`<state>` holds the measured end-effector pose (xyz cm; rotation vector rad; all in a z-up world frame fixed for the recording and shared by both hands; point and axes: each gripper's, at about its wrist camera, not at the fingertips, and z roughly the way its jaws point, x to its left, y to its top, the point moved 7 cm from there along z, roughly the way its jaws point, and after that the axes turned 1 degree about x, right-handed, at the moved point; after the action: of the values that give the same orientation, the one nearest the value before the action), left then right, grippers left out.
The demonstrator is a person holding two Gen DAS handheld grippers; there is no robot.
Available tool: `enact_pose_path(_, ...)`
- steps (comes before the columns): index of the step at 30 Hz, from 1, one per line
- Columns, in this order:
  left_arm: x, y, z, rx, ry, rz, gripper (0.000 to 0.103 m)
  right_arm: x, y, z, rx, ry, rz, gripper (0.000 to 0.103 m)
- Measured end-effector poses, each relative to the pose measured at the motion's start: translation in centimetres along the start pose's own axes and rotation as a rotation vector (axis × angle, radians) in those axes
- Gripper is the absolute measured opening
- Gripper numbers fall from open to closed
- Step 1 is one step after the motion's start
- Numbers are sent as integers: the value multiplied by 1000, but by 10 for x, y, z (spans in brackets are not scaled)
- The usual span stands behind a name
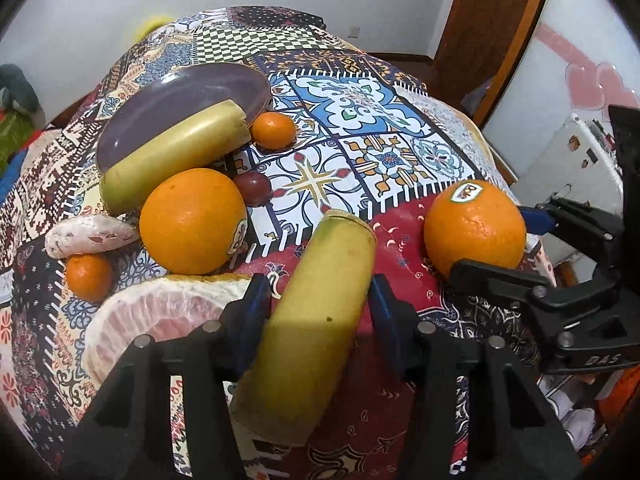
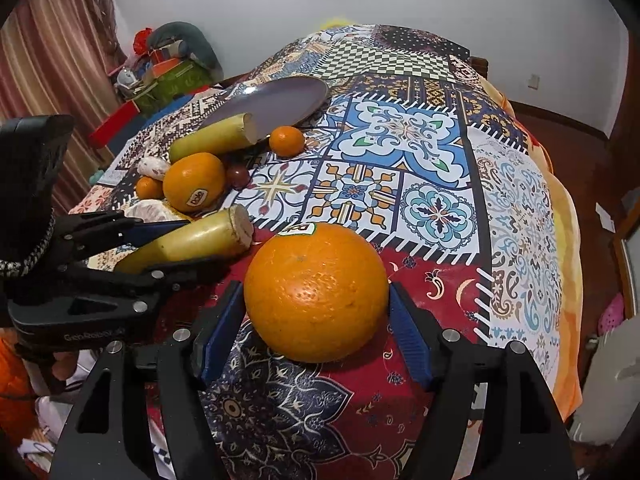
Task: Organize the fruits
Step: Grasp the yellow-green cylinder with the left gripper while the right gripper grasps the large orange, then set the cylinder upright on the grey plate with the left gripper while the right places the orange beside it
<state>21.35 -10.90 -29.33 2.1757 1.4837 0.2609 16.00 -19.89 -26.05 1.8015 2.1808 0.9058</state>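
On the patchwork tablecloth (image 1: 360, 128), taking the purple plate (image 1: 168, 104) as our landmark, we see the fruit gathered on the plate's near side. A cut banana piece (image 1: 168, 152) leans on the plate's near rim, and a small mandarin (image 1: 274, 130) sits just beside that rim. Nearer to us lie a stickered orange (image 1: 192, 220), a dark plum (image 1: 253, 188) half hidden behind it, a pale mottled fruit (image 1: 88, 234) we cannot identify, a second mandarin (image 1: 89, 278) and a peeled pomelo segment (image 1: 160, 316), partly covered by the left gripper (image 1: 318, 304). Its fingers (image 1: 256, 300) bracket a second banana piece (image 1: 316, 320), well apart from the plate; the piece's lower end is cut off from view, and small gaps suggest the jaws are spread, not clamping. The right gripper (image 2: 316, 320) brackets a large orange (image 2: 316, 292), farthest from the plate, its pads (image 2: 408, 332) at the fruit's sides; whether they actually press the peel, we cannot tell.
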Motion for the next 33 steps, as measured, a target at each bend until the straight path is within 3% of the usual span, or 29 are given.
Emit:
enact_pose_path(6, 6, 1, -7, -10, -17, -37, 42, -1, 2, 1, -5, -15, -5, 67)
enact_pose_path(12, 15, 0, -15, -29, -64, -99, 40, 1, 12, -6, -36, -7, 11, 66)
enact_pose_path(33, 62, 48, -105, -285, 39, -163, 38, 33, 93, -34, -230, -2, -57, 66)
